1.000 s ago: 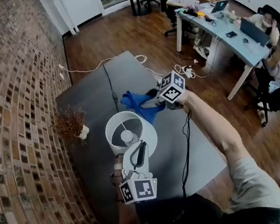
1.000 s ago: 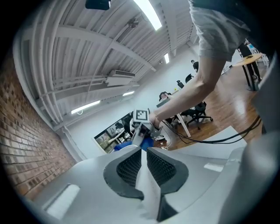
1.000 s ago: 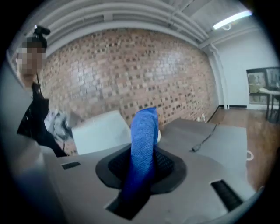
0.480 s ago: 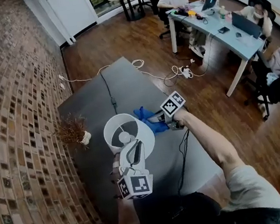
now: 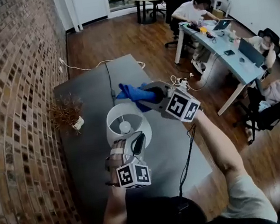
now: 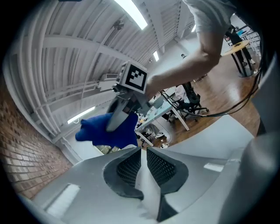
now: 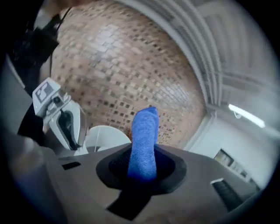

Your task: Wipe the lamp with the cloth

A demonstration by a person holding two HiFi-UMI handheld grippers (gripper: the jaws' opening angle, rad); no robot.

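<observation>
Head view, looking steeply down: grips the white lamp [image 5: 125, 125] by its shade rim with the left gripper [image 5: 133, 145], jaws pinched on the thin edge, lamp standing on the grey table [image 5: 82, 94] beside the brick wall. Clamps the blue cloth [image 5: 134, 93] tight in the right gripper [image 5: 150, 93], near the shade (apart from it, not touching). Looks like the approach before wiping; calls next for bringing cloth onto shade while steadying it. Cannot make out the lamp's base, hidden beneath the shade.
</observation>
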